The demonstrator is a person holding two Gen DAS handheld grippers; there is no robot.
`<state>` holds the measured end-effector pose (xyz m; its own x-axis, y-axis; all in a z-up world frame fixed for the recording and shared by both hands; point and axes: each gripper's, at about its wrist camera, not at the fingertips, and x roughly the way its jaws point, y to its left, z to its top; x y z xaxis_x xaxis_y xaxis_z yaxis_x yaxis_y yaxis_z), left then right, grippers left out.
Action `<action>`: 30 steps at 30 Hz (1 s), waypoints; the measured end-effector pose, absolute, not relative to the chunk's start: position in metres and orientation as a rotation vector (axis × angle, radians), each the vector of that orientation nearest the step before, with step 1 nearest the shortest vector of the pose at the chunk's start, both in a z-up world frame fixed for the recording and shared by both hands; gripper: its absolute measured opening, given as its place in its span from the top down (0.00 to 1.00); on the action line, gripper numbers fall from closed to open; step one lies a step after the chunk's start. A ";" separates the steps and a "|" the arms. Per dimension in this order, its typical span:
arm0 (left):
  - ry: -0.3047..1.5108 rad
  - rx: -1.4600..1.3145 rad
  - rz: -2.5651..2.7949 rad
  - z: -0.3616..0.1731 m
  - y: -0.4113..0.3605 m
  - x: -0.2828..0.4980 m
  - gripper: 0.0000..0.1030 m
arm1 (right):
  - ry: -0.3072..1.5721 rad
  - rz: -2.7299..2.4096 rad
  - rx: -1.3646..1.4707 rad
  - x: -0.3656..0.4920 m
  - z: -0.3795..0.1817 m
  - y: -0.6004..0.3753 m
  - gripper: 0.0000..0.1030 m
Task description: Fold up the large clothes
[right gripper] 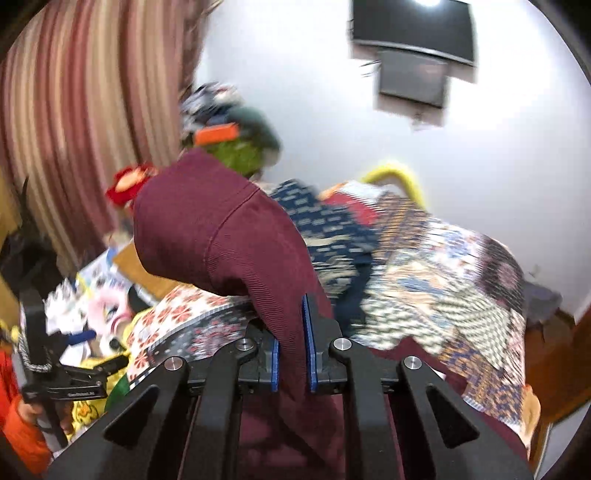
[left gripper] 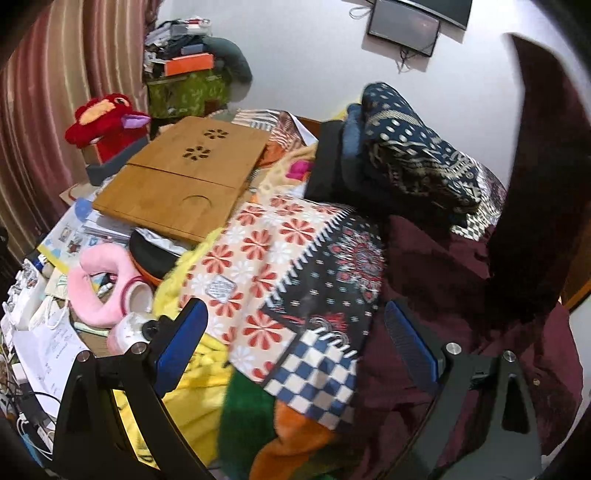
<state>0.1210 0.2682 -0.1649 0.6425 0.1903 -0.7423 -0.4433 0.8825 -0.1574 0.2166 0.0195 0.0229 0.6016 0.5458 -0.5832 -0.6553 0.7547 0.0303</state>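
Observation:
A maroon garment (left gripper: 443, 280) lies crumpled on the patterned bedspread (left gripper: 280, 254), on the right in the left wrist view. One dark strip of it rises up along the right edge. My left gripper (left gripper: 295, 314) hovers open above the bedspread, just left of the maroon heap, with nothing between its blue pads (left gripper: 184, 332). In the right wrist view my right gripper (right gripper: 291, 325) is shut on a fold of the maroon garment (right gripper: 221, 229). The held cloth stands up in front of the camera and hides part of the bed. The picture is blurred.
A bamboo lap tray (left gripper: 184, 177) rests on clutter at the left, with a pink cushion (left gripper: 92, 291) and a red plush toy (left gripper: 107, 122) nearby. Folded dark patterned cloths (left gripper: 406, 151) are stacked at the back. A striped curtain (right gripper: 81, 122) and a wall screen (left gripper: 404, 26) stand behind.

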 end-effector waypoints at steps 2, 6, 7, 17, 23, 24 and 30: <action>0.818 -0.347 0.348 -0.169 0.261 0.130 0.06 | 0.593 0.653 -0.147 0.221 0.026 -0.007 0.91; 0.883 -0.343 0.305 -0.184 0.241 0.152 0.06 | 0.593 0.548 -0.041 0.232 0.022 -0.069 0.91; 0.899 -0.336 0.295 -0.188 0.236 0.158 0.06 | 0.597 0.530 -0.024 0.233 0.021 -0.079 0.91; 1.038 -0.316 0.206 -0.228 0.179 0.183 0.06 | 0.821 0.284 0.139 0.242 -0.062 -0.203 0.91; 1.073 -0.260 0.205 -0.232 0.161 0.182 0.06 | 0.981 0.216 0.333 0.229 -0.126 -0.247 0.91; 1.076 -0.255 0.208 -0.232 0.160 0.181 0.06 | 0.999 0.206 0.363 0.224 -0.134 -0.252 0.91; 1.082 -0.256 0.223 -0.233 0.157 0.179 0.06 | 1.011 0.148 0.446 0.199 -0.143 -0.284 0.79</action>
